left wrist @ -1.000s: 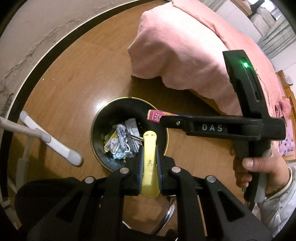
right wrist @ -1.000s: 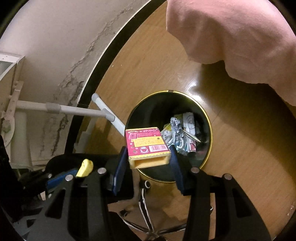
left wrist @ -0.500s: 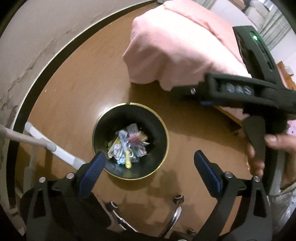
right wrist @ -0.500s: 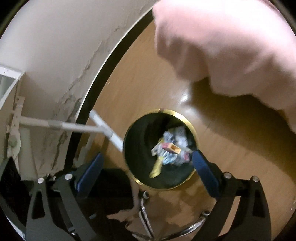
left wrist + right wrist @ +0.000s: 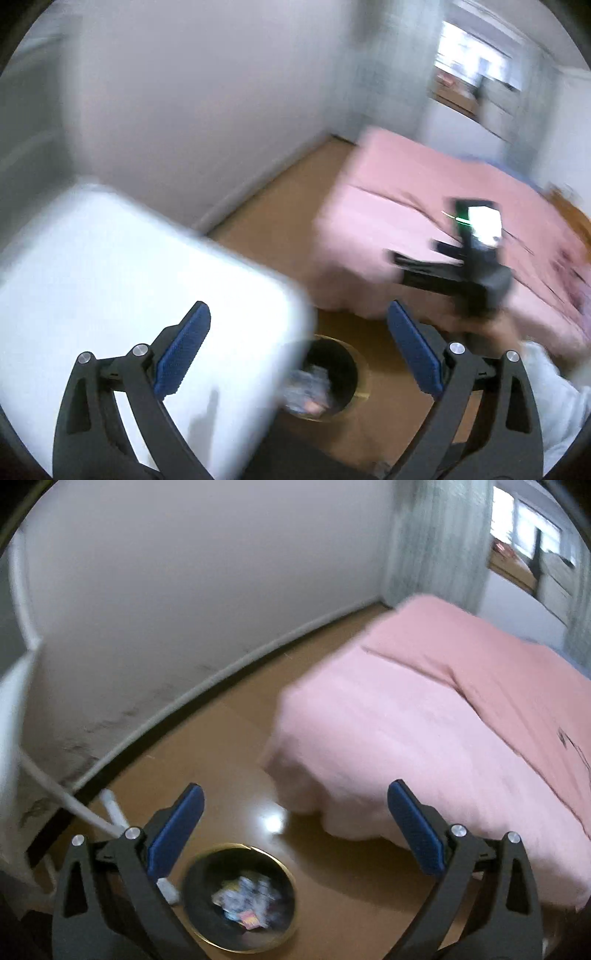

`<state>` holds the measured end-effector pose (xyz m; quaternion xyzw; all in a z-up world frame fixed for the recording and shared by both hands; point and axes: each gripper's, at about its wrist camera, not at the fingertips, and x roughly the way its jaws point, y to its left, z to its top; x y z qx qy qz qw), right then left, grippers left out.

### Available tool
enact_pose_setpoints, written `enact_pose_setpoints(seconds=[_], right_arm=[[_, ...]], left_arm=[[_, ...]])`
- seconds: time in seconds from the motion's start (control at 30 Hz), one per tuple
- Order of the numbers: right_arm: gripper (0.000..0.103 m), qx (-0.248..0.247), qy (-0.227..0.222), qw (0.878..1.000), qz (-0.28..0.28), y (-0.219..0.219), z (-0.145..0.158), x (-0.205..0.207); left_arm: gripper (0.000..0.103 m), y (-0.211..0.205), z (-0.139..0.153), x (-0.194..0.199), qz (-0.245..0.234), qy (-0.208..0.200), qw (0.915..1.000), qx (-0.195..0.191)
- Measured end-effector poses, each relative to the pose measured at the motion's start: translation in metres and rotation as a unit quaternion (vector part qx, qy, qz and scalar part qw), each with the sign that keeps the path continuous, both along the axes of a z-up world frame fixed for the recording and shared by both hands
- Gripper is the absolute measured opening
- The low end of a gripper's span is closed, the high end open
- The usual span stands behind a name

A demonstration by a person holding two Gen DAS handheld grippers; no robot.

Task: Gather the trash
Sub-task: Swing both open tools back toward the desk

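A black round bin with a gold rim (image 5: 291, 915) stands on the wooden floor, low in the right wrist view; it holds crumpled wrappers (image 5: 243, 895) and the pink-and-yellow box (image 5: 250, 919). The bin also shows in the left wrist view (image 5: 360, 373), partly hidden by a white table top (image 5: 110, 280). My left gripper (image 5: 297, 350) is open and empty, raised above table and bin. My right gripper (image 5: 293, 829) is open and empty, high above the bin; its body shows in the left wrist view (image 5: 476, 258). Both views are blurred.
A bed with a pink cover (image 5: 461, 720) fills the right. A white wall and dark skirting (image 5: 207, 686) run behind. White tube legs (image 5: 107, 812) stand left of the bin. A doorway (image 5: 476, 74) shows at the far right.
Both grippers opened: the yellow piece and the pink-and-yellow box dropped into the bin. Both have since risen and tilted up, so the room and a white table top came into view.
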<state>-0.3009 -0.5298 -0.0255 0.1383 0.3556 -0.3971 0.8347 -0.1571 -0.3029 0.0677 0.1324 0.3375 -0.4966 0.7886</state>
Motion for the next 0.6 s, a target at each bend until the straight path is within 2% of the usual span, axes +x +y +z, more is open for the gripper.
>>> enact_pose_setpoints(seconds=[0.07, 0.13, 0.17, 0.23, 0.3, 0.37, 0.43, 0.5, 0.6], right_arm=[[0.096, -0.01, -0.028, 0.998, 0.051, 0.024, 0.024, 0.03], [0.096, -0.022, -0.042, 0.994, 0.102, 0.047, 0.042, 0.062], [0.096, -0.022, -0.046, 0.991, 0.127, 0.059, 0.05, 0.078], [0.096, -0.019, -0.062, 0.982, 0.177, 0.087, 0.064, 0.11], [0.096, -0.019, -0.078, 0.973, 0.217, 0.112, 0.074, 0.139], [0.096, -0.027, -0.081, 0.962, 0.258, 0.147, 0.082, 0.175], [0.096, -0.026, -0.077, 0.953, 0.291, 0.173, 0.084, 0.209], [0.096, -0.005, -0.074, 0.941, 0.329, 0.201, 0.086, 0.248], [0.096, -0.006, -0.059, 0.927, 0.37, 0.242, 0.083, 0.299]], left_arm=[[0.093, 0.043, 0.009, 0.031, 0.071, -0.021, 0.9972, -0.002], [0.093, 0.091, 0.011, 0.064, 0.152, -0.035, 0.9878, 0.004], [0.093, 0.126, 0.009, 0.088, 0.212, -0.044, 0.9761, 0.018], [0.093, 0.169, 0.007, 0.114, 0.277, -0.044, 0.9594, 0.034], [0.094, 0.219, 0.004, 0.144, 0.34, -0.031, 0.939, 0.04], [0.094, 0.26, 0.001, 0.169, 0.384, -0.016, 0.9219, 0.046], [0.094, 0.286, -0.005, 0.192, 0.405, -0.008, 0.9127, 0.052], [0.094, 0.299, -0.01, 0.215, 0.415, -0.004, 0.9079, 0.058], [0.094, 0.304, -0.014, 0.24, 0.411, -0.004, 0.9092, 0.063]])
